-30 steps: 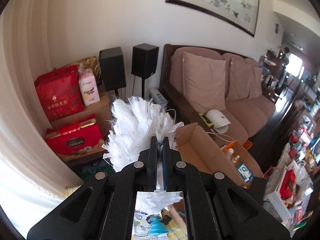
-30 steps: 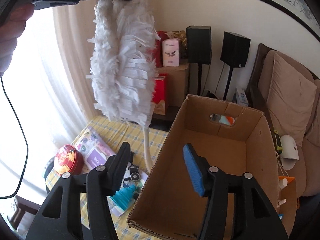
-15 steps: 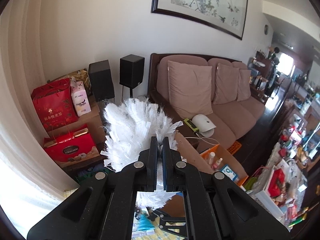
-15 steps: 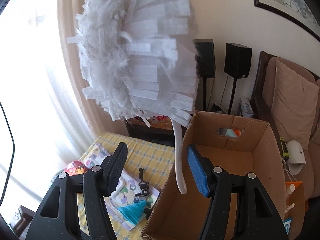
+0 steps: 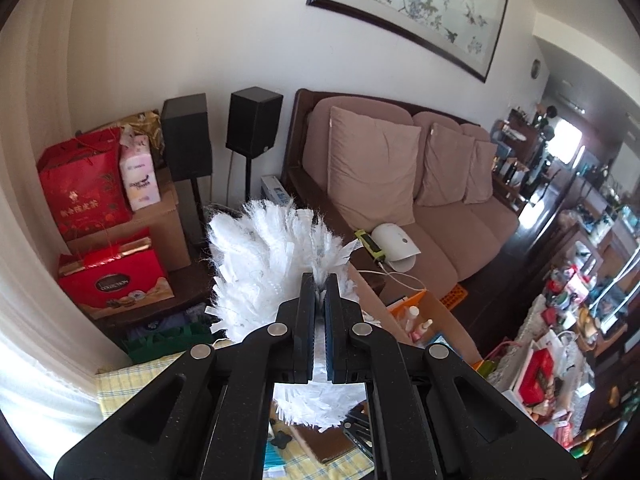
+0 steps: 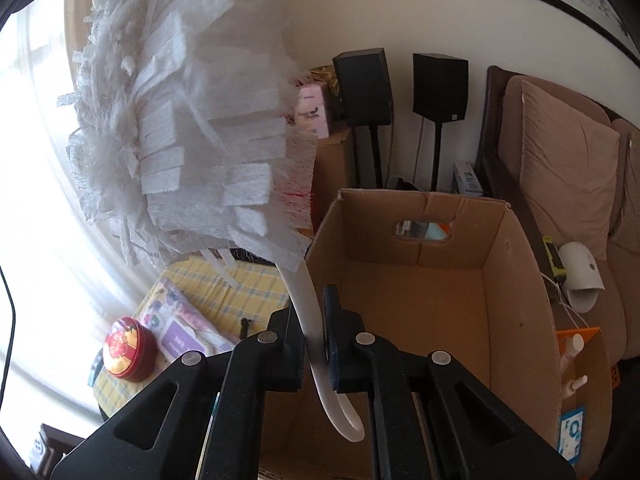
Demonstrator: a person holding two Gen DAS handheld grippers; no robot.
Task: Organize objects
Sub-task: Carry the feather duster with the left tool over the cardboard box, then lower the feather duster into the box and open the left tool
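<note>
A white fluffy duster (image 6: pixel 188 120) hangs in the air, head up and handle down. My left gripper (image 5: pixel 319 280) is shut on the top of the duster head (image 5: pixel 276 256). My right gripper (image 6: pixel 307 316) is shut on the duster's white curved handle (image 6: pixel 316 344), just left of the open cardboard box (image 6: pixel 516 280). The handle's hooked end hangs below the right fingers, by the box's left wall.
A yellow checked tablecloth (image 6: pixel 224 292) bears a red round tin (image 6: pixel 128 354), a purple printed packet (image 6: pixel 188 332) and a small black part. Behind are two black speakers (image 6: pixel 440 84), red gift bags (image 5: pixel 84 184) and a brown sofa (image 5: pixel 440 200).
My right gripper has closed on the duster's handle; it was open half a second ago. The left gripper has lifted the duster, so the room sits lower in its view.
</note>
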